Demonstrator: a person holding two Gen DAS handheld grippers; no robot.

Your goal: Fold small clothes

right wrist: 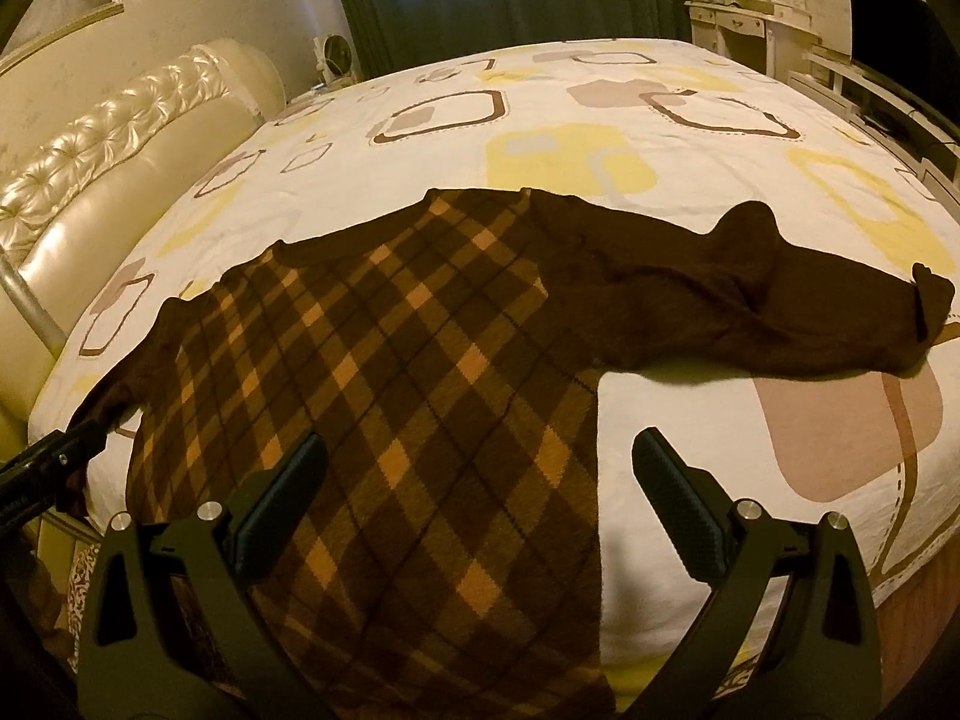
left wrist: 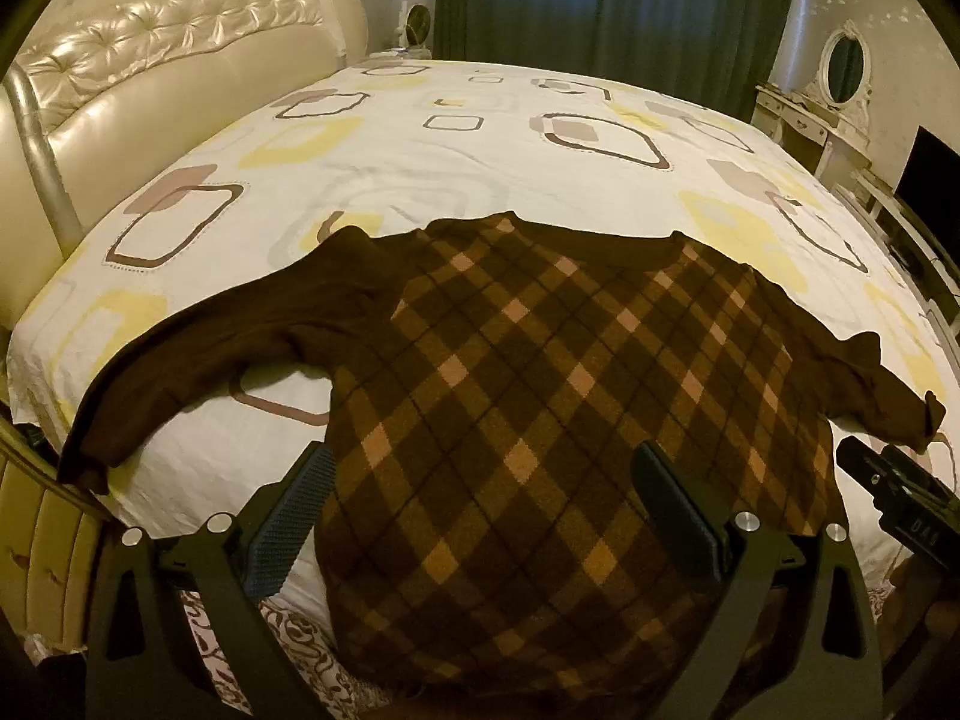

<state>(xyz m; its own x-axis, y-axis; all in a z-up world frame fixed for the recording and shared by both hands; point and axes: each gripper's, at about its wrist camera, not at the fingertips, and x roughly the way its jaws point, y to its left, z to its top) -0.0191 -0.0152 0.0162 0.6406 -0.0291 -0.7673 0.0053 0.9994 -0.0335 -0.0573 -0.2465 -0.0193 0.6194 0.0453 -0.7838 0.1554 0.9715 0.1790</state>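
A brown sweater [left wrist: 528,396] with an orange diamond plaid front lies flat on the bed, both plain brown sleeves spread out, its hem hanging over the near edge. It also shows in the right wrist view [right wrist: 408,372]. My left gripper [left wrist: 480,480] is open over the sweater's lower left part, its fingers wide apart and holding nothing. My right gripper [right wrist: 480,468] is open over the lower right side seam, empty. The left sleeve [left wrist: 198,348] reaches the bed's left edge; the right sleeve [right wrist: 780,294] lies out to the right.
The bed sheet [left wrist: 420,144] is white with yellow and brown squares. A padded cream headboard [left wrist: 150,72] stands at the left. Dark curtains [left wrist: 600,0], a white dressing table with oval mirror [left wrist: 840,78] and a dark screen [right wrist: 900,36] stand beyond the bed.
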